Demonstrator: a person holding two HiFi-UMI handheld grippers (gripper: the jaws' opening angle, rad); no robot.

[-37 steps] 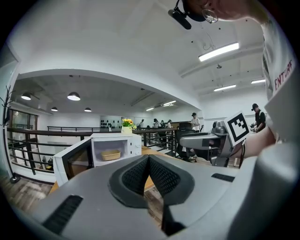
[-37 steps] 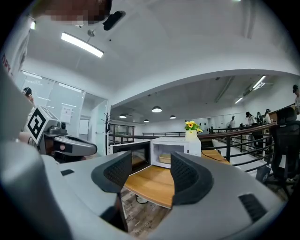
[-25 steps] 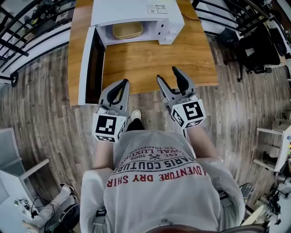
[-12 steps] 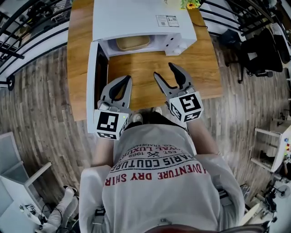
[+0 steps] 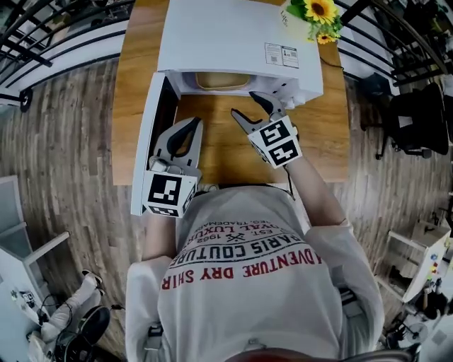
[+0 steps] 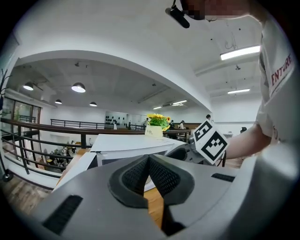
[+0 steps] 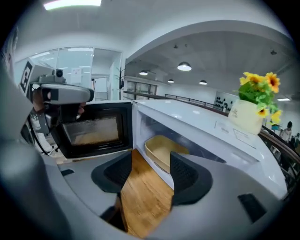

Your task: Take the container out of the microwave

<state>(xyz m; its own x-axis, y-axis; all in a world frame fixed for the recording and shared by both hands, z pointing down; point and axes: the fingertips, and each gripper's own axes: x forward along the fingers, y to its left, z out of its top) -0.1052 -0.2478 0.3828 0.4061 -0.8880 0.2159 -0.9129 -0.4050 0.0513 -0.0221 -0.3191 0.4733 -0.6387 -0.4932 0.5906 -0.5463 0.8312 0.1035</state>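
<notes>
The white microwave (image 5: 226,35) stands on the wooden table (image 5: 322,134) with its door (image 5: 150,134) swung open to the left. Inside sits a shallow tan container (image 5: 221,80), seen head-on in the right gripper view (image 7: 164,151). My right gripper (image 5: 249,106) hovers open just in front of the oven's mouth, nothing between its fingers (image 7: 150,171). My left gripper (image 5: 192,129) hangs shut and empty beside the open door, over the table's front. In the left gripper view its pads (image 6: 149,161) meet, with the microwave (image 6: 126,146) beyond.
A vase of sunflowers (image 5: 315,13) stands at the microwave's right rear corner, also in the right gripper view (image 7: 255,101). Black railings (image 5: 56,28) run behind the table. A dark office chair (image 5: 417,120) is to the right on the wood floor.
My right gripper has moved forward from the table's front edge up to the microwave opening. The left gripper has barely shifted. The person has stepped closer to the table.
</notes>
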